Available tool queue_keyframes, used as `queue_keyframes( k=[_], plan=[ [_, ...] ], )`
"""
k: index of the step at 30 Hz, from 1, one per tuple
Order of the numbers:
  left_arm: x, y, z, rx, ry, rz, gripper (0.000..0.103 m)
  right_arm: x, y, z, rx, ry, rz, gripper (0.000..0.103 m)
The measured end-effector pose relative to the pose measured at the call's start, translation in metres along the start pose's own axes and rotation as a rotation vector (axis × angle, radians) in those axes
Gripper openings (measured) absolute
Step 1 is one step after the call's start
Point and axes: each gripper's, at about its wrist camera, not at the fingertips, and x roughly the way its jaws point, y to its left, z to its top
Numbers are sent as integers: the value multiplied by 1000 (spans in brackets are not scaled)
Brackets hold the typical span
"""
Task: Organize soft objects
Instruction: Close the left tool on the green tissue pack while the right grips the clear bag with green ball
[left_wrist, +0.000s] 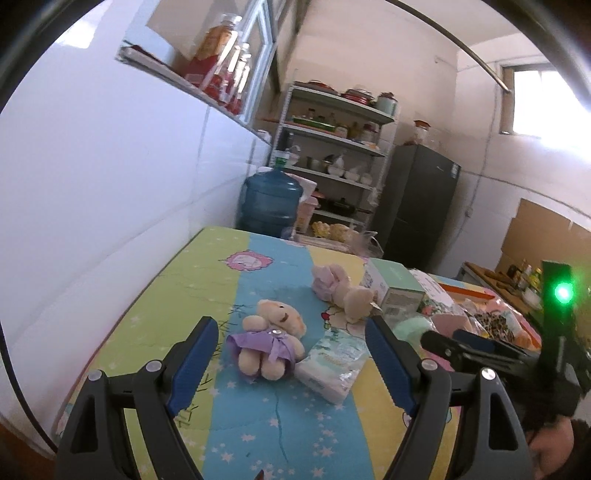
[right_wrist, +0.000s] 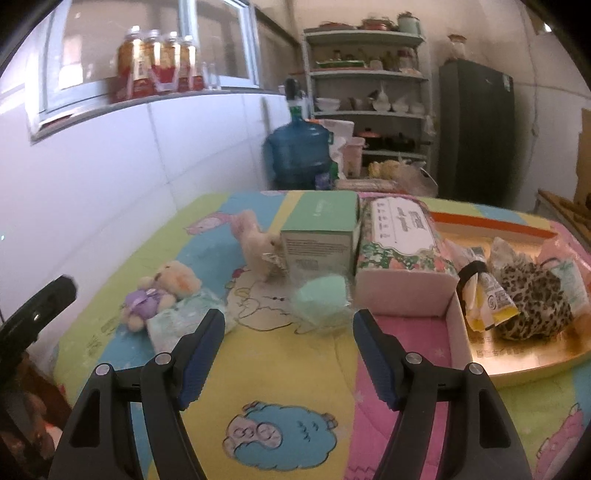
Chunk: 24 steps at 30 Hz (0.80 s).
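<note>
The left gripper (left_wrist: 291, 354) has its blue-padded jaws spread wide and empty; between them, a little ahead toward 12 o'clock, the teddy bear in a purple dress (left_wrist: 269, 343) lies on its back on the striped cartoon tablecloth (left_wrist: 177, 295). Touching the bear at its 3 o'clock is a soft tissue pack (left_wrist: 332, 365). Farther out, at 1 o'clock from the bear, a pink plush bunny (left_wrist: 341, 291) lies against a mint-green box (left_wrist: 395, 288).

The right gripper (right_wrist: 288, 332) is likewise released, nothing between its pads. Just ahead at 12 o'clock sits a mint-green sponge in clear wrap (right_wrist: 323, 301), near the right fingertip. Behind it stands the mint-green box, and at its 3 o'clock a floral tissue box (right_wrist: 402, 240). At 2 o'clock from the gripper a gold-lined tray (right_wrist: 532, 360) holds a leopard-print pouch (right_wrist: 532, 306), tubes and packets. At 10 o'clock lie the bear and tissue pack.

Beyond the table's far edge, at 12 o'clock, stand a blue water jug (right_wrist: 299, 151), a shelving rack (right_wrist: 369, 92) and a dark fridge (right_wrist: 476, 133).
</note>
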Motion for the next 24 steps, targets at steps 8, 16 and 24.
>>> queue_keyframes(
  k=[8,16,24],
  plan=[
    [25,-15,4,129,45,-87,81,31,-15,9,35,46,-38,74],
    [72,-41,-4,330,177,-107,81,61,-25,14,61,124,-1,74],
    [105,-53,-17,430,297,-69,81,74,-42,13,136,180,74,61]
  ],
)
